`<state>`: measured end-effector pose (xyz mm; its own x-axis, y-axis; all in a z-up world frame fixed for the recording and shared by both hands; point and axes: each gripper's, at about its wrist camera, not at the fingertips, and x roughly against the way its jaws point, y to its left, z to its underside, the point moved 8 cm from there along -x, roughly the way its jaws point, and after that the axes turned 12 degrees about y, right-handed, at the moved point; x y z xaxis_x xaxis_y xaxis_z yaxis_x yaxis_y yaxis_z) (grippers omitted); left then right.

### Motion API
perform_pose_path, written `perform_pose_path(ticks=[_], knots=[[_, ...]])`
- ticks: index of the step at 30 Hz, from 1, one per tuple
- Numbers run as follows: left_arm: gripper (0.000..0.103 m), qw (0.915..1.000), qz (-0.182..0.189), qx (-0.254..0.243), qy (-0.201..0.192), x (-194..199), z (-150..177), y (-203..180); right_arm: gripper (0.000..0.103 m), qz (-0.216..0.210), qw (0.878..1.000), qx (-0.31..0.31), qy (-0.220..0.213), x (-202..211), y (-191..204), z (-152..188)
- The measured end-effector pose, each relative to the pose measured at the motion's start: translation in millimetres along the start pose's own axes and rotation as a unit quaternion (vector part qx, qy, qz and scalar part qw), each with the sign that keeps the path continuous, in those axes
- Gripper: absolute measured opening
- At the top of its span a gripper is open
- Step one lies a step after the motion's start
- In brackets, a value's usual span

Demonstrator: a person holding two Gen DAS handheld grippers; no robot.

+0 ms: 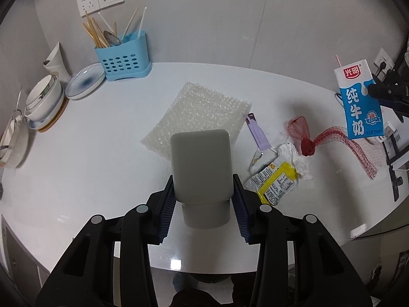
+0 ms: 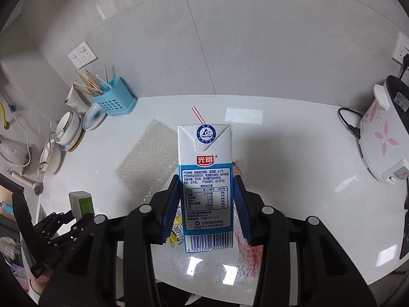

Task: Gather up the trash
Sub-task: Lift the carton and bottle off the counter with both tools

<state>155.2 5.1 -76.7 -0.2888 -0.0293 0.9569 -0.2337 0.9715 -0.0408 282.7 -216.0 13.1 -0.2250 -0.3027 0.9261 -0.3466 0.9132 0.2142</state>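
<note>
In the left wrist view my left gripper [image 1: 204, 197] is shut on a grey-white plastic bottle [image 1: 202, 161], held cap toward the camera above the white table [image 1: 89, 153]. My right gripper [image 2: 205, 204] is shut on a blue-and-white milk carton [image 2: 205, 168] with a red-striped straw, lifted off the table. The same carton [image 1: 358, 102] hangs at the right of the left view. On the table lie bubble wrap [image 1: 202, 112], a purple wrapper [image 1: 257, 133], a yellow packet [image 1: 277, 179], a crumpled tissue [image 1: 294, 156] and red mesh netting [image 1: 319, 140].
A blue utensil holder [image 1: 125, 56], a patterned plate [image 1: 84, 80] and stacked bowls [image 1: 43, 99] stand at the back left. A white rice cooker [image 2: 381, 133] with its cord sits at the right. The table's curved front edge runs just below both grippers.
</note>
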Motion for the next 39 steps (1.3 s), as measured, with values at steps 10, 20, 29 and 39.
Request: perform_pose_path(ticks=[10, 20, 29, 39], knots=[[0.041, 0.9988, 0.000, -0.017, -0.046, 28, -8, -4, 0.039, -0.004, 0.999, 0.003, -0.047, 44, 8, -6], [0.041, 0.9978, -0.003, -0.023, -0.063, 42, -16, -13, 0.039, 0.136, 0.978, 0.051, -0.152, 62, 12, 13], [0.041, 0.9975, 0.004, -0.033, -0.063, 27, -15, -29, 0.039, 0.245, 0.946, 0.067, -0.203, 39, 23, 44], [0.041, 0.9964, 0.003, -0.037, -0.076, 24, -18, -44, 0.039, 0.286, 0.927, 0.078, -0.229, 25, 33, 67]])
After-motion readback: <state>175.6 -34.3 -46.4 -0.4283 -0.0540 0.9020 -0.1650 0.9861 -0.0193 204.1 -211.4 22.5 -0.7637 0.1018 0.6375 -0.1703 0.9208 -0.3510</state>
